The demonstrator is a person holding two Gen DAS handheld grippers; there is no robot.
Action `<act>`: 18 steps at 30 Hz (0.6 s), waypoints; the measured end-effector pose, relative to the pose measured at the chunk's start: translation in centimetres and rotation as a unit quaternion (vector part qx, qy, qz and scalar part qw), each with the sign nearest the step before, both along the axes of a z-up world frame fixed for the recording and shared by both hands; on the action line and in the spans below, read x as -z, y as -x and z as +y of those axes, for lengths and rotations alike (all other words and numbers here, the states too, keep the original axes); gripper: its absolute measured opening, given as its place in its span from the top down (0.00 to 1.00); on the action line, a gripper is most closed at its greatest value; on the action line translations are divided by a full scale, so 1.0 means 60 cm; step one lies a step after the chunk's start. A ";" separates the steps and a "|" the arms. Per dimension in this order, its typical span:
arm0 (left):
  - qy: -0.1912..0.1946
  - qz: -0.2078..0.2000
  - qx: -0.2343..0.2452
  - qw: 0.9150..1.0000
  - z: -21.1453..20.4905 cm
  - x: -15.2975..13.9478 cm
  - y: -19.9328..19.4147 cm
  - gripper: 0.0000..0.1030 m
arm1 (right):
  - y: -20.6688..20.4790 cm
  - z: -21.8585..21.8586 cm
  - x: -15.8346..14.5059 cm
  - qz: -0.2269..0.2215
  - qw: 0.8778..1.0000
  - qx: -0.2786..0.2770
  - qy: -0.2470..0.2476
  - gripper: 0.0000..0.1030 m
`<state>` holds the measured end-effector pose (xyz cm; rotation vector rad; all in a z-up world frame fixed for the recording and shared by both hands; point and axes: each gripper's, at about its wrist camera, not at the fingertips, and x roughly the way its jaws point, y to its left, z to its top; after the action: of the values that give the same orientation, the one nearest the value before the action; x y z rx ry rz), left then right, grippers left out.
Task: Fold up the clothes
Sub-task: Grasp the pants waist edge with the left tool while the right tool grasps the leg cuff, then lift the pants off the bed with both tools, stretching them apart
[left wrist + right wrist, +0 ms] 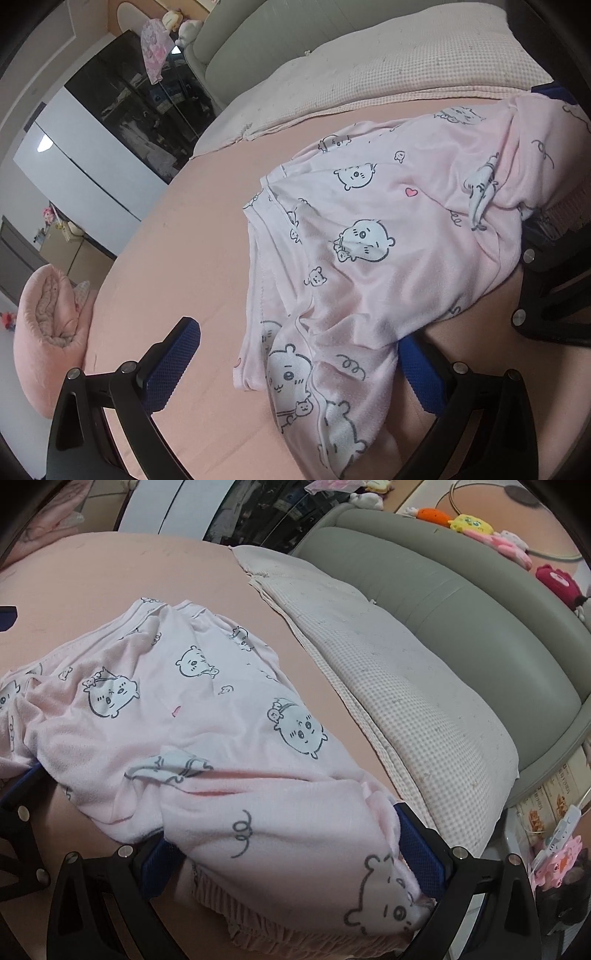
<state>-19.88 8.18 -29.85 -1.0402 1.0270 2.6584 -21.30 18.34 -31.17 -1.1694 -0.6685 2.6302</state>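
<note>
Pale pink pyjama bottoms (369, 236) printed with white cartoon animals lie crumpled on the pink bed sheet (177, 236). My left gripper (295, 332) stands open; its left pad (173, 365) is bare over the sheet and its right pad (417, 369) is tucked under a hanging fold of the garment. My right gripper (284, 827) is open too, with the pyjama bottoms (207, 734) draped across both blue pads (421, 845) and a ruffled waistband hanging below. The right gripper (543, 280) shows at the right edge of the left wrist view, cloth piled over it.
A checked cream pillow (399, 686) lies along a grey-green padded headboard (461, 620) with plush toys (469, 522) on a ledge behind. A rolled pink blanket (48, 332) sits at the bed's left edge. A dark glass cabinet (140, 99) stands beyond.
</note>
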 end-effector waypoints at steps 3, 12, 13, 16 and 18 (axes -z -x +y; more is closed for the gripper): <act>0.008 0.018 0.005 1.000 0.006 0.002 -0.009 0.00 | -0.001 0.008 -0.001 -0.001 1.000 -0.005 0.018 0.02; 0.010 0.012 0.054 0.998 0.026 0.011 -0.036 0.48 | -0.022 0.017 0.003 0.018 0.996 -0.015 0.087 0.23; 0.010 0.009 0.061 0.998 0.029 0.012 -0.039 0.52 | -0.023 0.015 0.002 0.017 0.996 -0.018 0.086 0.28; 0.004 0.004 0.067 0.998 0.032 0.015 -0.042 0.61 | -0.030 0.009 -0.005 0.011 0.996 -0.026 0.087 0.41; -0.007 -0.002 0.065 0.998 0.030 0.015 -0.040 0.62 | -0.035 0.006 -0.011 0.005 0.996 -0.029 0.087 0.49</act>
<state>-17.49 9.97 -30.76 -0.9408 1.0376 2.5558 -19.21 18.71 -30.53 -1.1969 -0.4861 2.7881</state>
